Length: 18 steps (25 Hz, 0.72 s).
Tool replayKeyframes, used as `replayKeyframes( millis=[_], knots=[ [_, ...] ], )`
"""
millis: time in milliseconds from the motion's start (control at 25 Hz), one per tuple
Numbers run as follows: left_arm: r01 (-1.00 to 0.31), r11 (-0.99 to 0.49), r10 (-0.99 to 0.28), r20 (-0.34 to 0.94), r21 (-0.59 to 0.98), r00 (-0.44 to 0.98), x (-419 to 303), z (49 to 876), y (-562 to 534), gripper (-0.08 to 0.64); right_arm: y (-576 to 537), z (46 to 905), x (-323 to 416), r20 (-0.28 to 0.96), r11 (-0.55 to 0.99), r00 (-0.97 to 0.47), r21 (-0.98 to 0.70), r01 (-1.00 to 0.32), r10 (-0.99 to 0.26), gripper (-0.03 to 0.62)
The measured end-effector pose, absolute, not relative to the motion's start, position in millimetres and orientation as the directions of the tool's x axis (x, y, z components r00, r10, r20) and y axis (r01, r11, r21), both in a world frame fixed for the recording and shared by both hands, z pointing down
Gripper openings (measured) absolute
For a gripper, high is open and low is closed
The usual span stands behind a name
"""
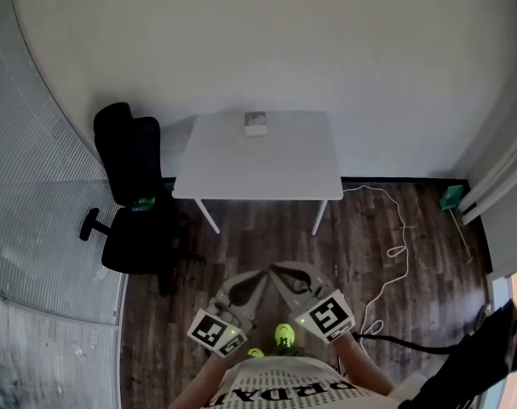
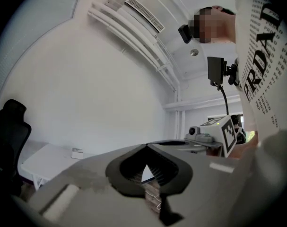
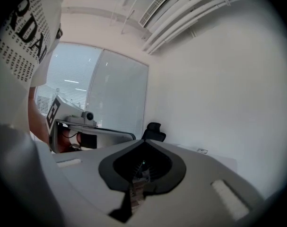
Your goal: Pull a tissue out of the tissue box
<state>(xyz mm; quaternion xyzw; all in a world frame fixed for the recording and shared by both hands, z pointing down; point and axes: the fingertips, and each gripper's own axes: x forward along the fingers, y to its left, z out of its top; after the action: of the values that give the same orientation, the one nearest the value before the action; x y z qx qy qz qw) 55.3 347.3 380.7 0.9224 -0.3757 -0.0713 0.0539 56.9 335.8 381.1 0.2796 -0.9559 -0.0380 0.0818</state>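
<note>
1. The tissue box sits at the far edge of the worktop, well apart from both grippers and straight ahead
2. The left gripper and right gripper are closed, empty and about equally near it

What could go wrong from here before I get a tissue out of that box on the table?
1. A white cable loops across the floor right of the way to the table; a foot could catch it.
2. The tissue box sits at the table's far edge by the wall, so the reach is long and the small box may lift or slide with the tissue.
3. The left gripper and right gripper are both shut; one must open before pinching.
</note>
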Motion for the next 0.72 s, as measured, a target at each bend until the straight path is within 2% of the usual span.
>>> replayKeyframes(
  millis=[440, 720],
  knots=[
    [-0.706, -0.690, -0.721, -0.071, 0.162, 0.689, 70, 386, 328, -0.009, 316, 386, 71, 0.120, 0.852, -0.844, 0.091, -0.516, -0.523, -0.003],
    [-0.705, -0.687, -0.723, -0.063, 0.176, 0.688, 60, 399, 310, -0.009, 298, 400, 61, 0.152, 0.850, -0.837, 0.111, -0.515, -0.526, -0.003]
  ],
)
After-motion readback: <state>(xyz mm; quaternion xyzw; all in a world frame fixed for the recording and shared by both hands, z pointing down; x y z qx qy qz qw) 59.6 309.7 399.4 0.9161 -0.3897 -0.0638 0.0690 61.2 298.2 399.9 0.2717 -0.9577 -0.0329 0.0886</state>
